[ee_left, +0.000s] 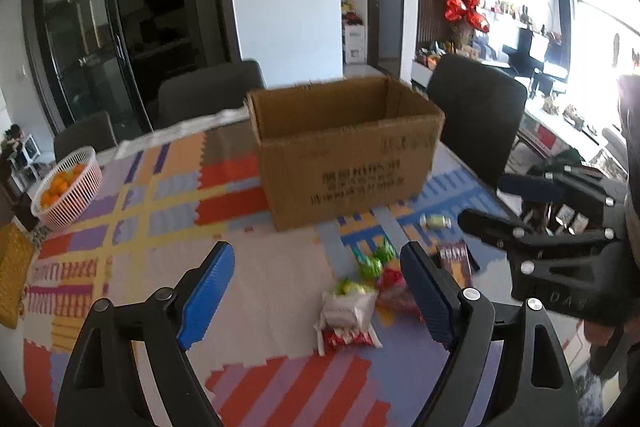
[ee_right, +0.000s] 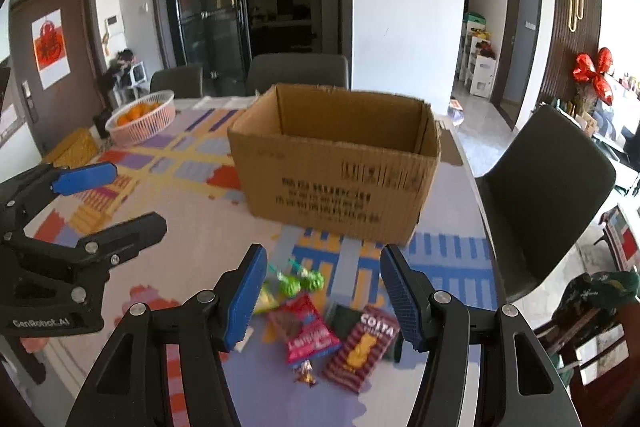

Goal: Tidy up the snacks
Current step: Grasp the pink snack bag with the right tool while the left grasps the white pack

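Above the worktop (ee_right: 200, 247), both the left claw (ee_left: 316, 291) and right claw (ee_right: 322, 291) hang spread and empty, so a hasty grab risks scattering the loosely piled snack packets (ee_right: 312, 331) rather than boxing them in the cardboard box (ee_right: 336, 163).

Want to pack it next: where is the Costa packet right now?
In the right wrist view the Costa packet lies on the mat, right of the pink snack bag, before the cardboard box.

A striped maroon snack packet (ee_right: 362, 347) on the table reads "COSTA"; the left hand-held gripper (ee_right: 116, 195) carries the mark "GenRobot.AI" on its black body. Print on the cardboard box (ee_right: 340, 183) is too blurred to read.
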`<state>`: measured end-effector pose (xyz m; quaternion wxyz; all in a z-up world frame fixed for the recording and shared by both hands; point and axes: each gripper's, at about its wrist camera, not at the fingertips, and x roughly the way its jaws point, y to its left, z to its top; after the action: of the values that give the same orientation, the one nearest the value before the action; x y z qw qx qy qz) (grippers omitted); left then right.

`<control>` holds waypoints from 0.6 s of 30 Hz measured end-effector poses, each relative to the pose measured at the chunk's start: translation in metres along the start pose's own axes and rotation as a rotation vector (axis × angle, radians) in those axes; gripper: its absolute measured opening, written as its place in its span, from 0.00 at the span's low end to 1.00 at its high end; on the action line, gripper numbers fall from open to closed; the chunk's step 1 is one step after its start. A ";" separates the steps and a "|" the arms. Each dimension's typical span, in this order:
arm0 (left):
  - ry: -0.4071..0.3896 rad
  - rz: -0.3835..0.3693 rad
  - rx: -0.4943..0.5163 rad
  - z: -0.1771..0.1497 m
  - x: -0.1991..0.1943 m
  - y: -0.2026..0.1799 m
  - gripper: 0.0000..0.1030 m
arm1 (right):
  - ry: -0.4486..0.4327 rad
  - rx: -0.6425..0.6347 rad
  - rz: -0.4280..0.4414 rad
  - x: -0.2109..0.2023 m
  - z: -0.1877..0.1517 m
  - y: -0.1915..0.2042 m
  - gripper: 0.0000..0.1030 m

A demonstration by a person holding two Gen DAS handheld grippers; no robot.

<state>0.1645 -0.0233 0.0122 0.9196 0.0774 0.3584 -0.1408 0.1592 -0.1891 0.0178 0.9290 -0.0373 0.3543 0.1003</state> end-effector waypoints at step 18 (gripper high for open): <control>0.184 -0.114 0.043 -0.055 0.056 -0.001 0.83 | 0.211 -0.081 0.039 0.047 -0.052 0.018 0.58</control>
<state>0.1680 -0.0218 -0.0662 0.8714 0.0891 0.4423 -0.1926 0.1562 -0.1708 -0.0523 0.8822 -0.0782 0.4463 0.1283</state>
